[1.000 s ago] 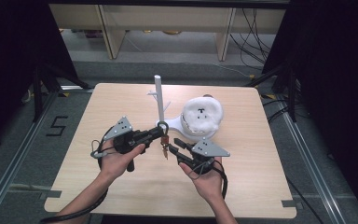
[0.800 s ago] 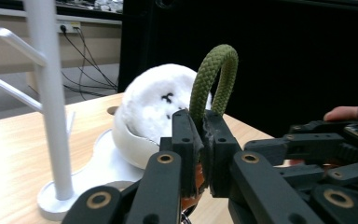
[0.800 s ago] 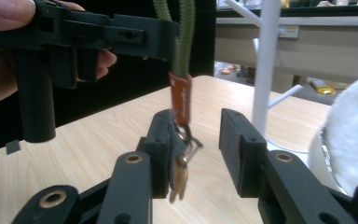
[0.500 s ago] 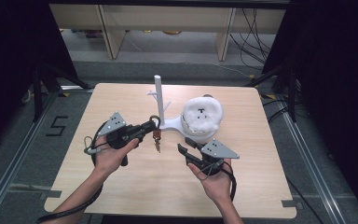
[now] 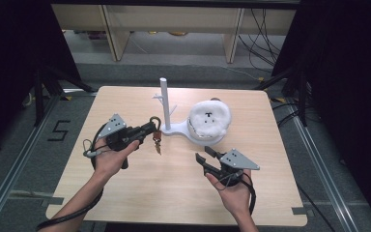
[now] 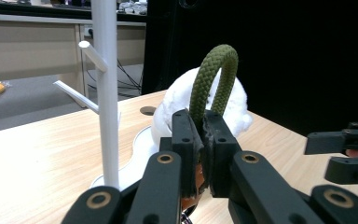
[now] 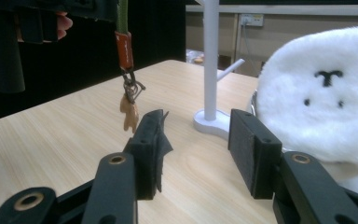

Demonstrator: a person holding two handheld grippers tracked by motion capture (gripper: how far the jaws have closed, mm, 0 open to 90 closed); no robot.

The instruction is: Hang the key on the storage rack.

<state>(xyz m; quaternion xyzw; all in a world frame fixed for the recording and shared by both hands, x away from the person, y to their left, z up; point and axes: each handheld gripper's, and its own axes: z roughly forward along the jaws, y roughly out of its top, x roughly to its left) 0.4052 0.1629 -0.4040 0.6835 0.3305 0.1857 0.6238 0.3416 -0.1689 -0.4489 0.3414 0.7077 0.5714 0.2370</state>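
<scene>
While left gripper (image 6: 199, 140) clamps olive rope keychain (image 6: 214, 74), right gripper (image 7: 196, 144) fingers wide.

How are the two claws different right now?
The left claw is shut on the green rope loop of a keychain, whose small charm dangles above the table; the right claw is open and holds nothing. The left claw sits close to the white peg stand; the right claw is farther from it. Both are black and hand-held.
</scene>
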